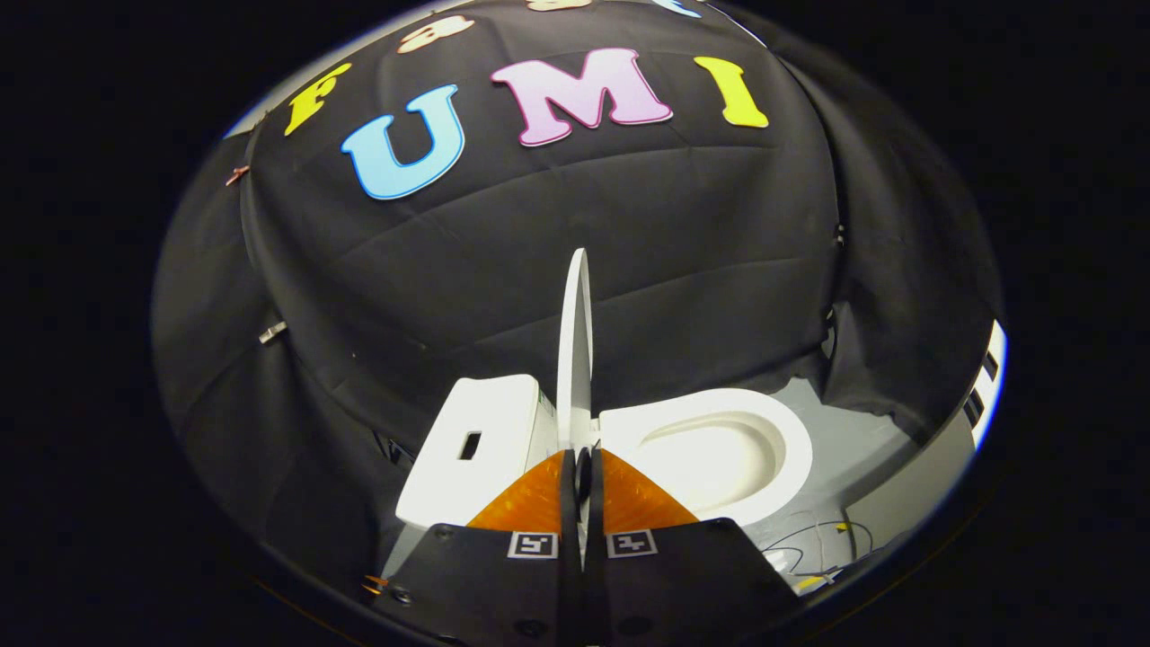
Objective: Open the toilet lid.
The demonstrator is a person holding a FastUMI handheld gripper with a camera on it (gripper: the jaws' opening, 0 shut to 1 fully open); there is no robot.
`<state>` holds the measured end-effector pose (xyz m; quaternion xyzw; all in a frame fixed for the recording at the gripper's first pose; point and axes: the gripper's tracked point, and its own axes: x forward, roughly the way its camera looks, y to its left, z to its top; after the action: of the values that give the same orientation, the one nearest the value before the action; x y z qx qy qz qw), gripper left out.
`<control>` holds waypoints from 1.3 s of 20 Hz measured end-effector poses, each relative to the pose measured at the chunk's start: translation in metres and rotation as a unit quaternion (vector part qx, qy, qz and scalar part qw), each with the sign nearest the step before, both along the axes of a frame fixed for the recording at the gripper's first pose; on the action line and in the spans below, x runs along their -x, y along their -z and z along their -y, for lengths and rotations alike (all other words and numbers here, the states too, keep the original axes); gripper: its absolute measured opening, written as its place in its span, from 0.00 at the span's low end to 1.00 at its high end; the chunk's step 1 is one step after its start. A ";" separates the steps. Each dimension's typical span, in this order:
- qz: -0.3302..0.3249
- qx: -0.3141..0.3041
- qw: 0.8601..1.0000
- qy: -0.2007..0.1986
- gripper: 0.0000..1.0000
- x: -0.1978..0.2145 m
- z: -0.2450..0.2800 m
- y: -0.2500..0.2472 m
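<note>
The lid [575,346] stands upright, seen edge-on as a thin white blade rising just ahead of the fingertips, between the tank [476,449] on one side and the open seat [719,454] with its bowl on the other. The gripper [582,467] has its fingers drawn nearly together with the lid's lower edge between them; whether both press on it cannot be told, since the fingers hide the contact and the hinge. The tank's base and the seat's near rim are covered by the gripper body. Beyond the seat lies a grey floor [853,449], with thin cables [822,539] near the gripper. Black cloth [539,234] hangs behind everything.
</note>
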<state>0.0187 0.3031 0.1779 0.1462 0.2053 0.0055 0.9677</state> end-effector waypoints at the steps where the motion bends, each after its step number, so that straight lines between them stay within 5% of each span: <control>1: 0.001 0.007 1.000 0.001 0.05 0.000 -0.005 -0.001; 26: 0.007 0.113 0.993 -0.026 0.08 0.004 -0.157 -0.003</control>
<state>0.0149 0.4604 0.1812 0.0308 0.2019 0.0088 0.9789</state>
